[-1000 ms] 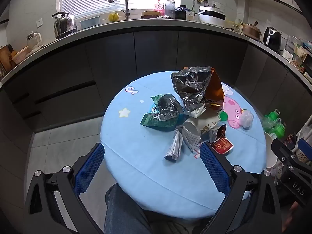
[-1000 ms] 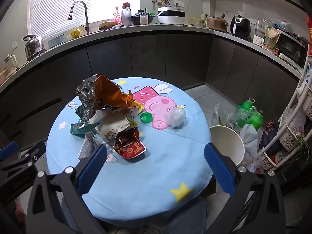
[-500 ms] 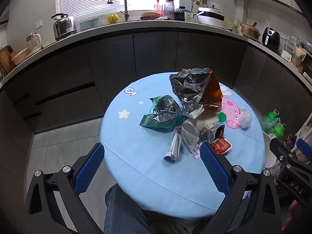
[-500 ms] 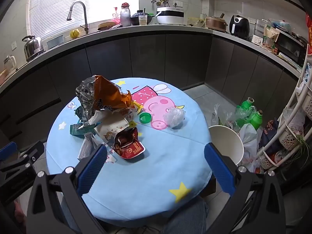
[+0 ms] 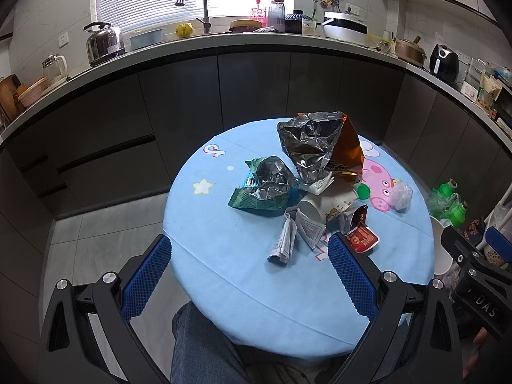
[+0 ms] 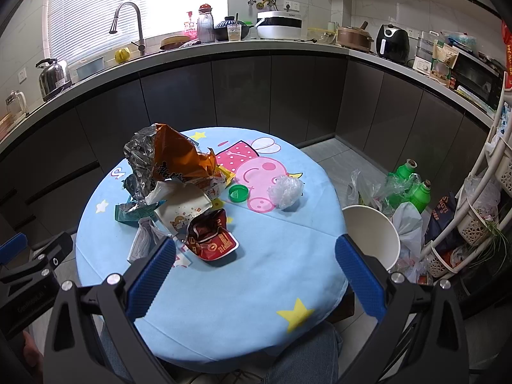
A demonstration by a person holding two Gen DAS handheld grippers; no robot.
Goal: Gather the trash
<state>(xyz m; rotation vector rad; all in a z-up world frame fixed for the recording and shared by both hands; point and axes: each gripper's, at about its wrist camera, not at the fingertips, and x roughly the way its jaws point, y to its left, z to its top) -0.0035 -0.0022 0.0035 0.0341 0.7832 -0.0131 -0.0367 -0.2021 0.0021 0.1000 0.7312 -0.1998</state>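
Little change vs a sec ago: trash pile (image 5: 315, 188) sits a bit lower in the left view, still on the round table (image 6: 256, 275). Left gripper (image 5: 249, 265) & right gripper (image 6: 256, 268) both spread wide, holding nothing (hovering above the near edge). White bin (image 6: 372, 235) beside table.

Black hand-held gripper (image 5: 249, 259), blue textured pads (image 5: 348, 278), silver screws.

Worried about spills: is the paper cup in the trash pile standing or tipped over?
Tipped over. The paper cup lies on its side among the wrappers, its round open mouth facing the camera, with no liquid visible.
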